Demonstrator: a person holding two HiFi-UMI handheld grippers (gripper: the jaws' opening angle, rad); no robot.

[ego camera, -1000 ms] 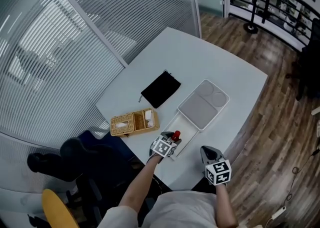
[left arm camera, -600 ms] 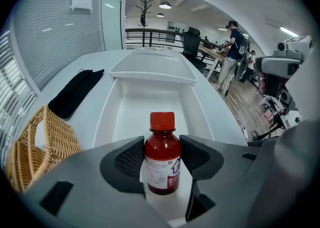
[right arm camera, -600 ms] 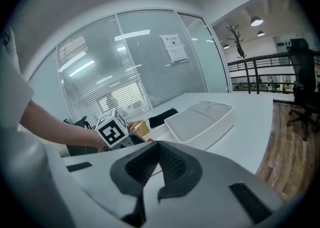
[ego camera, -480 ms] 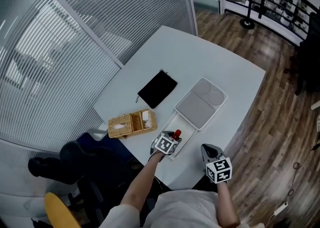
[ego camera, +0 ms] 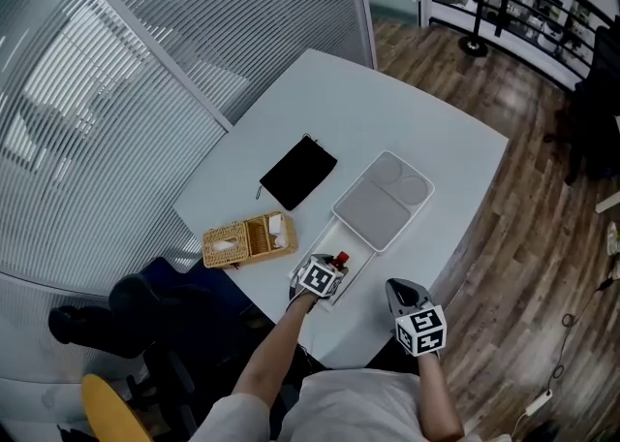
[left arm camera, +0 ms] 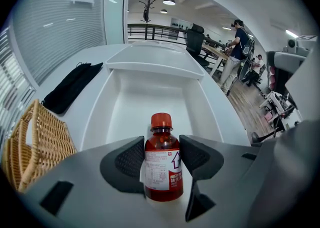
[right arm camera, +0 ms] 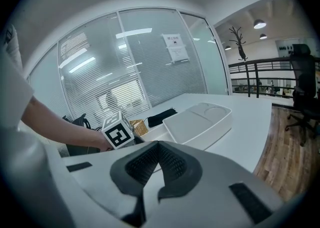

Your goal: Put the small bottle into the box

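A small amber bottle [left arm camera: 162, 164] with a red cap and a white label stands upright between the pads of my left gripper [left arm camera: 162, 154], which is shut on it. The open white box [left arm camera: 145, 104] lies straight ahead of it, its near end just beyond the jaws. From the head view the bottle's red cap [ego camera: 341, 259] shows over the near end of the box [ego camera: 341, 241], beside the left gripper [ego camera: 325, 273]. My right gripper [right arm camera: 156, 158] is shut with nothing in it, held off the table's near edge [ego camera: 409, 297].
The box's white lid [ego camera: 383, 200] lies across its far end. A wicker basket [ego camera: 247, 239] sits left of the box, a black pouch [ego camera: 298, 171] beyond it. Glass partitions border the table's left side; wooden floor lies to the right.
The left gripper with the bottle has edged slightly further toward the box. The right gripper has hardly moved.
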